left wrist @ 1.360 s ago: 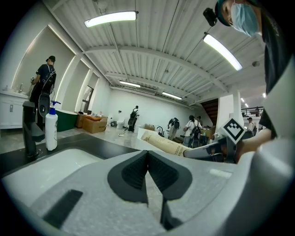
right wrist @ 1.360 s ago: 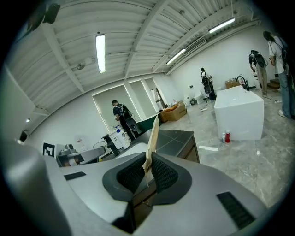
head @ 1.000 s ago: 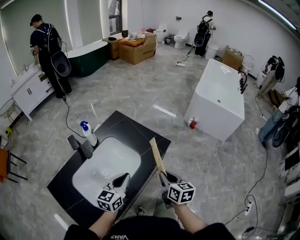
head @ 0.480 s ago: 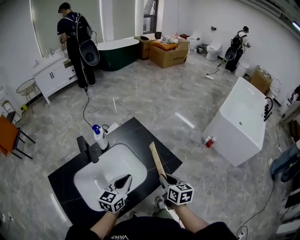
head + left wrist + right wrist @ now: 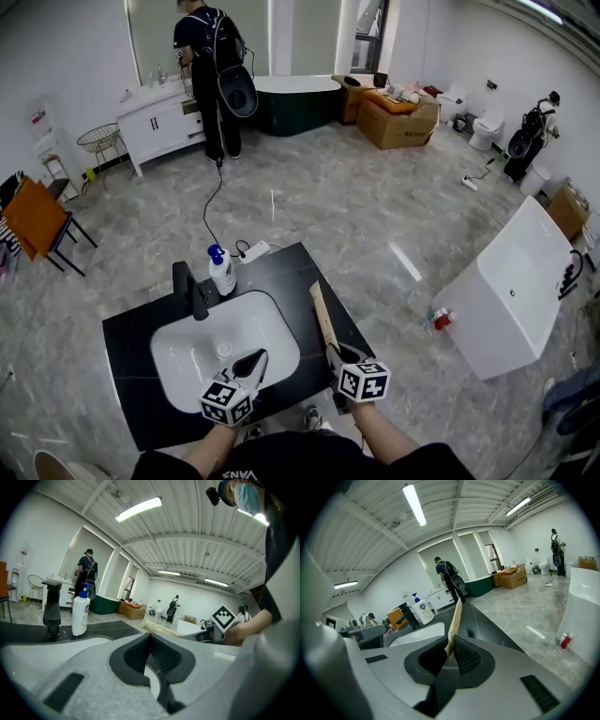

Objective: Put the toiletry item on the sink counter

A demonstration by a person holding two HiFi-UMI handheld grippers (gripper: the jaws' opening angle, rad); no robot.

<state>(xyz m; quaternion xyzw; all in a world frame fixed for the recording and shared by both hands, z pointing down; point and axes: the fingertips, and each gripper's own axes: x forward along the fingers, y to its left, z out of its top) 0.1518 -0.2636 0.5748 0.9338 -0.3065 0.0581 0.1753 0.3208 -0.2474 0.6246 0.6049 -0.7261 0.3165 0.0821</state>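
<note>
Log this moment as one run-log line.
left gripper: shut, empty | right gripper: shut on tan packet | place: over counter, right edge

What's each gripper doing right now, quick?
Left gripper: closed, empty.
Right gripper: closed on the tan packet.
</note>
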